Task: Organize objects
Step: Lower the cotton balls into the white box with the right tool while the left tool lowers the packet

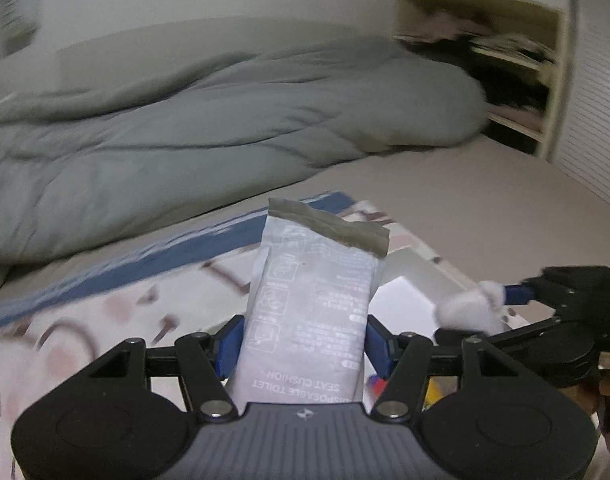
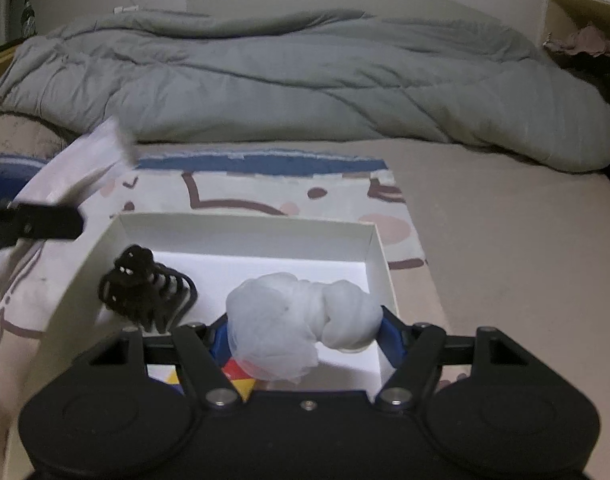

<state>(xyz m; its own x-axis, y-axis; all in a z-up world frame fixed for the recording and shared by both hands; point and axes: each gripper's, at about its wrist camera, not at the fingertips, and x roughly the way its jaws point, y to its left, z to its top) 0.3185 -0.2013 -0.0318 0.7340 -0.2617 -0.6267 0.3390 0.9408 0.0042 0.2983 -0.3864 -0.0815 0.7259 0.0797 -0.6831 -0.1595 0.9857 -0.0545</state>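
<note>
Left claw: pinches a grey packet upright, centre of the left view.
Right claw: pinches a white cloth bundle, low centre of the right view, over the box.
Box: white, open, on a patterned mat on the bed.
Hair clip: black, at the box's left wall.
Duvet: grey, across the top.

A bed carries it all — a grey duvet bunched along its far side. Nearer lies a patterned cloth, and on that cloth sits a white box.
</note>
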